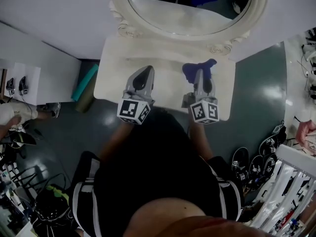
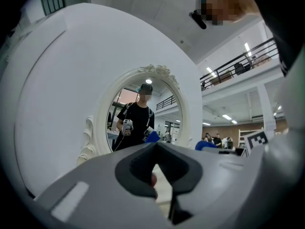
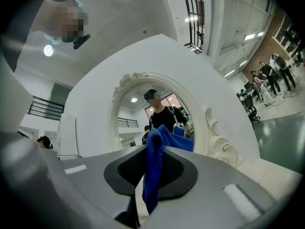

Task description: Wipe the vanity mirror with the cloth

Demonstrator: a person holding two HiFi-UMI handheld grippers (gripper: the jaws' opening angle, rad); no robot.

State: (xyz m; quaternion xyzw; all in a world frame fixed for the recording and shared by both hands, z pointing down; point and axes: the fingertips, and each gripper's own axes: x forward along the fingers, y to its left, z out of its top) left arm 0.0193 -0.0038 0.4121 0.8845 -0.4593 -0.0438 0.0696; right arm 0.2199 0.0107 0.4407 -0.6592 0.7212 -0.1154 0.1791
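Observation:
An oval vanity mirror (image 1: 187,9) in a carved white frame stands at the back of a white vanity table (image 1: 113,68). The mirror (image 2: 143,118) also fills the middle of the left gripper view and the mirror (image 3: 152,118) faces the right gripper. My right gripper (image 1: 201,73) is shut on a blue cloth (image 1: 197,67), which sticks out past its tips over the tabletop. In the right gripper view the blue cloth (image 3: 153,168) hangs pinched between the jaws. My left gripper (image 1: 143,75) hovers over the table beside it, shut with nothing in it.
A white wall panel (image 1: 44,14) stands left of the mirror. A teal roll (image 1: 85,83) leans by the table's left side on the dark floor. Gripper devices and gear lie on the floor at right (image 1: 256,162) and on a white shelf at left (image 1: 17,85).

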